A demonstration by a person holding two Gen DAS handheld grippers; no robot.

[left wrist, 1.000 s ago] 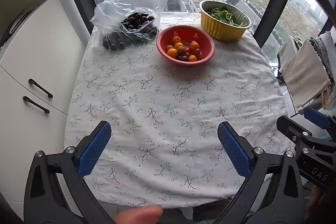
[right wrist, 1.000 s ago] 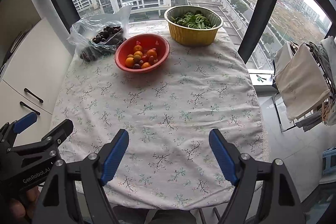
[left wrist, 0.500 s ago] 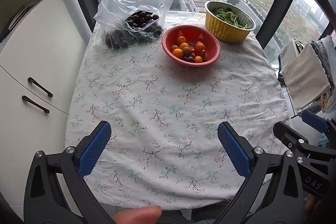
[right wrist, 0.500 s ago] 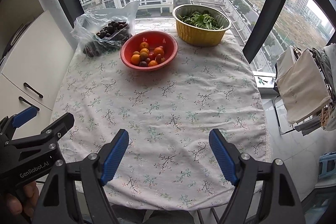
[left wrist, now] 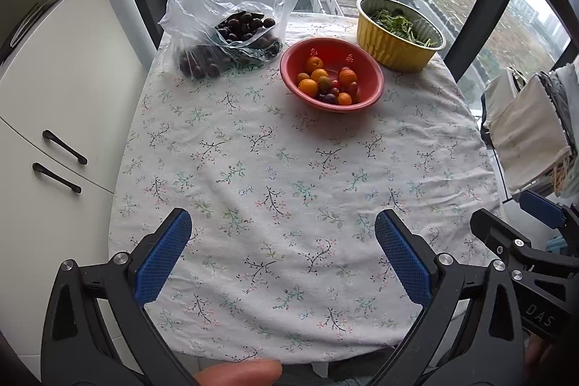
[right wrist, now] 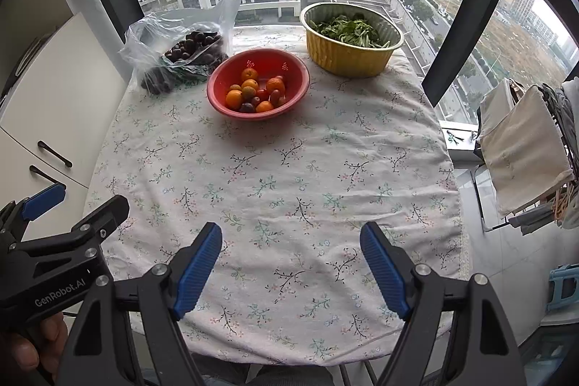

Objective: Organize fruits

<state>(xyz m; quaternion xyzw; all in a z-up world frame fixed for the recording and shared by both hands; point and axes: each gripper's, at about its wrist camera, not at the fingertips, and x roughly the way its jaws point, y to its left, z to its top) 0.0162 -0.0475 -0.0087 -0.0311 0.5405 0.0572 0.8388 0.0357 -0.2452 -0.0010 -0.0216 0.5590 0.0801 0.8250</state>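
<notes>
Nearest the viewer, two hand-held claws hover over the near edge of a table. The left claw (left wrist: 282, 252) has its blue pads spread wide with nothing between them. The right claw (right wrist: 291, 263) is likewise spread wide and empty. A thumb (left wrist: 239, 372) shows at the bottom edge of the left view.

Beyond them stretches a bare run of flowered tablecloth (left wrist: 289, 176), slightly wrinkled.

At the far end sits a red bowl (right wrist: 258, 84) holding mixed fruit (right wrist: 255, 93): small orange ones together with darker red and purple ones. Just left of it, close to touching, lies a clear plastic bag (right wrist: 177, 49), its mouth open, full of dark round fruit. Right of the bowl, near but apart, stands a yellow foil pan (right wrist: 351, 40) of green leaves.

Orange and dark fruit lie mixed in the bowl, so sorting looks unfinished; which way it should go is unclear. Whichever fruit is picked, it is small and round: come down from above, close gently on one alone, and avoid nudging its neighbours.

Compared with a second ago, both claws have risen and drawn closer, so the bowl and bag look larger; nothing on the table has shifted.
</notes>
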